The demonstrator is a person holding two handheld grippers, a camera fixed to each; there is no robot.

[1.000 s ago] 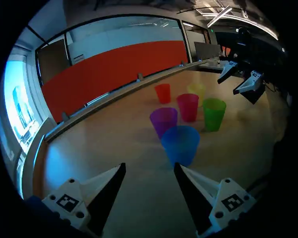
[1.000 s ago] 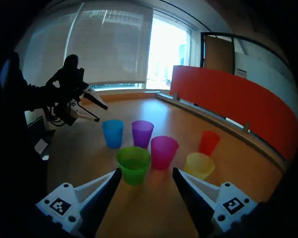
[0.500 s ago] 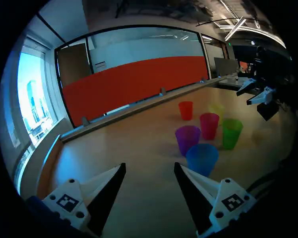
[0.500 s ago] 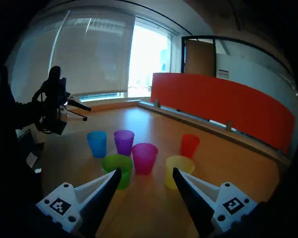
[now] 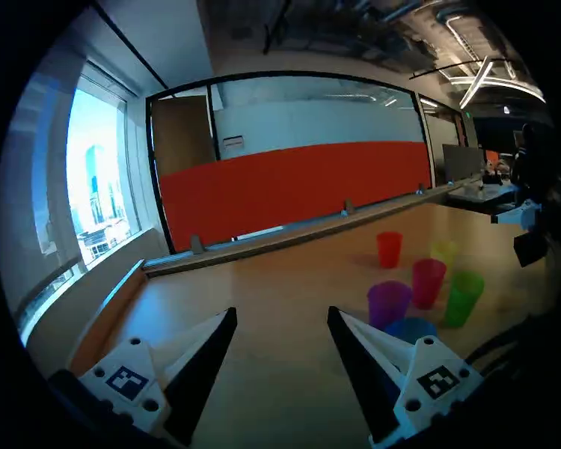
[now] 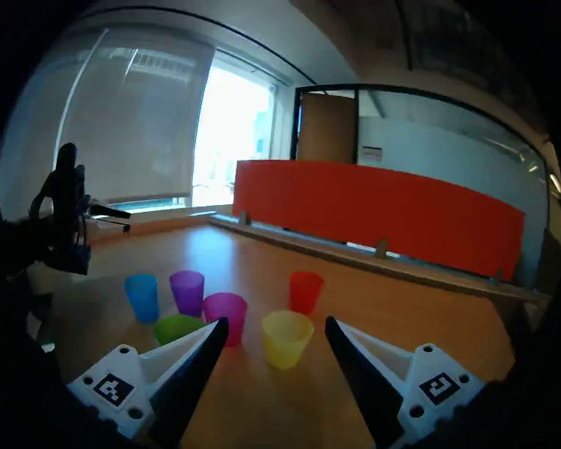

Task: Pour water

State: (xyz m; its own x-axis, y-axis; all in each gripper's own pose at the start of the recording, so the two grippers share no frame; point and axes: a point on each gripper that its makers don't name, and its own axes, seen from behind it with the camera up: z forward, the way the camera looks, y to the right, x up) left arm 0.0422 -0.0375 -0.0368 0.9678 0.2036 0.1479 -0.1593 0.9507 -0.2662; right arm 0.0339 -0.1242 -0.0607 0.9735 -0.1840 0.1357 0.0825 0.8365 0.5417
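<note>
Several plastic cups stand in a cluster on the wooden table (image 5: 280,284). In the left gripper view they are red (image 5: 389,249), yellow (image 5: 445,252), magenta (image 5: 428,283), green (image 5: 464,298), purple (image 5: 389,303) and blue (image 5: 411,328), the blue one partly behind my finger. My left gripper (image 5: 280,314) is open and empty, short of the cups. In the right gripper view, my right gripper (image 6: 275,323) is open and empty, with the yellow cup (image 6: 286,338) between its fingers' lines and the green cup (image 6: 174,327) partly hidden. The left gripper (image 6: 75,217) hangs beyond the blue cup (image 6: 143,296).
An orange partition (image 5: 295,187) with a raised rail (image 5: 280,238) runs along the table's far edge. Bright windows (image 6: 228,142) lie behind. The right gripper (image 5: 531,228) shows at the far right of the left gripper view. Bare tabletop (image 6: 400,314) spreads right of the cups.
Both grippers have drawn back and tilted up; the cups now sit smaller and lower in both views. Neither gripper has taken hold of anything.
</note>
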